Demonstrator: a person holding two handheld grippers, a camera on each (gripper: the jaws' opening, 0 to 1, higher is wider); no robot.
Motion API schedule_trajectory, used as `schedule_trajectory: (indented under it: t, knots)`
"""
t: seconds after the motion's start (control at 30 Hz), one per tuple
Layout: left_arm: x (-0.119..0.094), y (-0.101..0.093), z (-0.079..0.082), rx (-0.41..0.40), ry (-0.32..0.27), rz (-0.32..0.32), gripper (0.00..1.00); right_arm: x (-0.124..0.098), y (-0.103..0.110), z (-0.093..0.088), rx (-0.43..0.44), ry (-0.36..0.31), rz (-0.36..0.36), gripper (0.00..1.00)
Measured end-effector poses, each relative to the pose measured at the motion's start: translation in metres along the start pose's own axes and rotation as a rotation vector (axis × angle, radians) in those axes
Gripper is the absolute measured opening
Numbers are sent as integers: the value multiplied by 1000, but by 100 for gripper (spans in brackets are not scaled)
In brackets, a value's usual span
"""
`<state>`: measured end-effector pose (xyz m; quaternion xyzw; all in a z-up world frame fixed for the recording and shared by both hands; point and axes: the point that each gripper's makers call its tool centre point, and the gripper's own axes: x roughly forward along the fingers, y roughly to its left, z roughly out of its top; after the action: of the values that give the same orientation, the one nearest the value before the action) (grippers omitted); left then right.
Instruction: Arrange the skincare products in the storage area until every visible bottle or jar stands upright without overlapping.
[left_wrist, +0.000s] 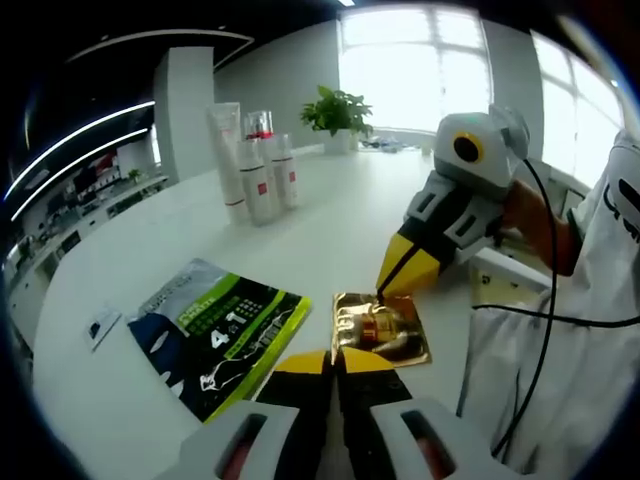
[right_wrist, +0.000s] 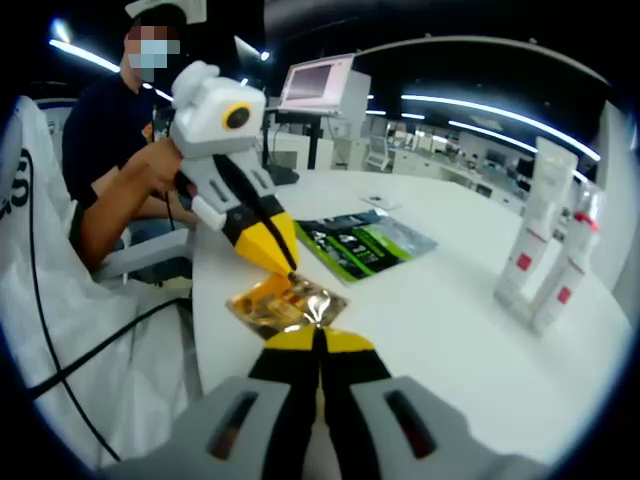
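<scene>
Left gripper view: left gripper (left_wrist: 335, 362) is closing its tips on the near edge of the gold sachet (left_wrist: 380, 328), right gripper (left_wrist: 385, 290) pinching its far corner. Bottles (left_wrist: 258, 170) are standing well beyond. Sachet is looking light, floppy, slick foil; edges seem the best hold. Green packet (left_wrist: 225, 335) is lying just left.

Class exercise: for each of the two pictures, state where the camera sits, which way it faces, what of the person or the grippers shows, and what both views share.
Left gripper view: rides the left gripper, faces across the white table toward upright bottles and a plant; the right gripper enters from the right.
Right gripper view: rides the right gripper, faces the left gripper and a person's arm.
Shared: gold sachet, green packet, bottles.
</scene>
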<state>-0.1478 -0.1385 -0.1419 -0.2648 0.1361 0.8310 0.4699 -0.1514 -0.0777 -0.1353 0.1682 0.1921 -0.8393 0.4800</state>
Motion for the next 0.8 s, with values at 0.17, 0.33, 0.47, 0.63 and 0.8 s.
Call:
schedule_trajectory:
  t: [0.17, 0.33, 0.47, 0.63, 0.8]
  knots:
    - [-2, -1, 0, -24, -3, -13, 0, 1, 0, 0, 21, -5, -2, 0]
    - [1, -3, 0, -35, -5, -30, 0, 2, 0, 1, 34, -10, -3, 0]
    - [-3, -6, -1, -47, -9, -58, 0, 2, 1, 1, 34, -12, 2, 0]
    - [-9, -7, -7, -19, 24, -100, 5, 2, 1, 1, 29, -8, 1, 0]
    - [-12, -3, -6, -14, 24, -106, 10, 5, 4, 3, 35, -8, 10, 0]
